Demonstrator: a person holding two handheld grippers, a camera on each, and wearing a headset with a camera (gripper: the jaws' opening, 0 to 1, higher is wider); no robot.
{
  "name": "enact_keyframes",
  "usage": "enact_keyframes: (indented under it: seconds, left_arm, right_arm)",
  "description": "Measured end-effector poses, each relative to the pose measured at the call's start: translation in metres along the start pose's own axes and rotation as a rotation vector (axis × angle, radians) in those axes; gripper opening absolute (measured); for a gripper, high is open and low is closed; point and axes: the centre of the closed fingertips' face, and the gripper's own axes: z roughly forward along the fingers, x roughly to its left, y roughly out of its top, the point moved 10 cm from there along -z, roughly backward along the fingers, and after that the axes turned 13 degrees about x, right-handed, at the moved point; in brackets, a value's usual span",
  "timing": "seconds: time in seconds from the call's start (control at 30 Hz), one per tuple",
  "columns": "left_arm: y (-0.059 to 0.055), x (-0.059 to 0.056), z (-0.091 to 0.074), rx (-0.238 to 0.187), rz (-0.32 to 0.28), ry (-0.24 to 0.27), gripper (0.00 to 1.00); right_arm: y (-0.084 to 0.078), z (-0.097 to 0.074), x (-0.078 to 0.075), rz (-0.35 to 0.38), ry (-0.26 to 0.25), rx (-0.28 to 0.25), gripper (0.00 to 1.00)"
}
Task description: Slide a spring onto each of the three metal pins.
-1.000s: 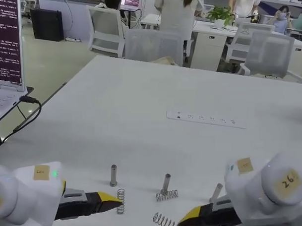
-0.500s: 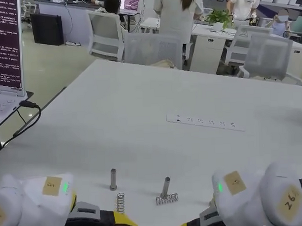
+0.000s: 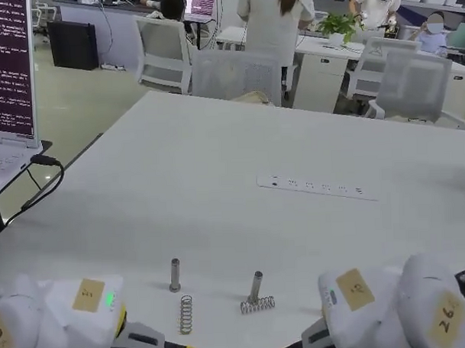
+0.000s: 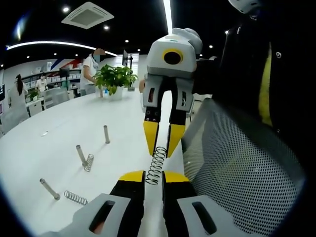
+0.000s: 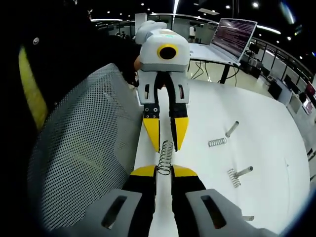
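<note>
The white table point(image 3: 217, 159) carries all the work near its front edge, and judging by what lies on it the task has barely begun: none of the three pins wears a spring yet. A mesh chair back point(image 4: 237, 168) fills the space beside the edge, and just in front of it the two tools meet nose to nose. The left gripper point(image 4: 153, 177) has its yellow jaws drawn almost together on one end of the held spring point(image 4: 157, 165), while the right gripper point(image 5: 164, 172) has its jaws just as narrowly closed on the other end, so this one spring hangs stretched between them, clear of the table and well apart from any pin. Of the pins, the left pin point(image 3: 175, 274) stands upright and bare, the middle pin point(image 3: 256, 286) stands upright and bare beside it, and the third pin point(image 4: 106, 134), seen in the left gripper view, is upright and bare too. One loose spring point(image 3: 185, 314) lies flat on the table just in front of the left pin, apart from it. The second loose spring point(image 3: 258, 304) lies on its side against the foot of the middle pin, touching it but not threaded on. All three placements appear to remain, and the held spring probably goes first, once one gripper lets go of it.
</note>
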Motion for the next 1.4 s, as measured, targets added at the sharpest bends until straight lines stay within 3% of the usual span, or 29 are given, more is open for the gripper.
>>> enact_keyframes:
  seconds: [0.17,0.3,0.47,0.9,1.03,1.07,1.17,1.27,1.33,1.4]
  left_arm:
    - [0.000,-0.001,0.001,0.003,0.011,0.002,0.05]
    - [0.000,-0.002,0.002,0.004,0.017,0.001,0.13]
    - [-0.001,-0.003,0.006,0.025,0.038,-0.003,0.09]
    - [0.000,-0.002,0.008,0.018,0.084,0.012,0.02]
    - [-0.001,0.000,0.004,-0.013,0.060,0.015,0.02]
    - [0.000,0.000,0.004,-0.028,0.048,0.010,0.02]
    - [0.000,0.001,0.003,-0.032,0.046,0.018,0.02]
    - [0.002,0.001,0.001,-0.059,0.038,0.011,0.02]
    - [0.004,0.000,0.000,-0.070,0.040,0.013,0.02]
    - [0.006,-0.001,-0.001,-0.090,0.035,0.010,0.02]
  right_arm:
    - [0.001,-0.001,0.000,0.002,0.000,-0.003,0.08]
    - [0.002,-0.002,0.001,0.000,0.004,0.003,0.08]
    - [0.004,-0.002,0.002,-0.004,0.005,0.004,0.08]
    - [0.007,-0.006,0.001,0.001,-0.007,-0.011,0.08]
    - [0.007,-0.009,-0.002,0.031,-0.020,-0.049,0.08]
    - [0.008,-0.010,-0.003,0.046,-0.019,-0.082,0.09]
    - [0.008,-0.011,-0.003,0.079,0.006,-0.114,0.17]
    - [0.006,-0.009,-0.004,0.076,0.002,-0.124,0.12]
    - [0.006,-0.009,-0.006,0.134,0.031,-0.194,0.12]
    - [0.003,-0.010,-0.009,0.162,0.047,-0.221,0.12]
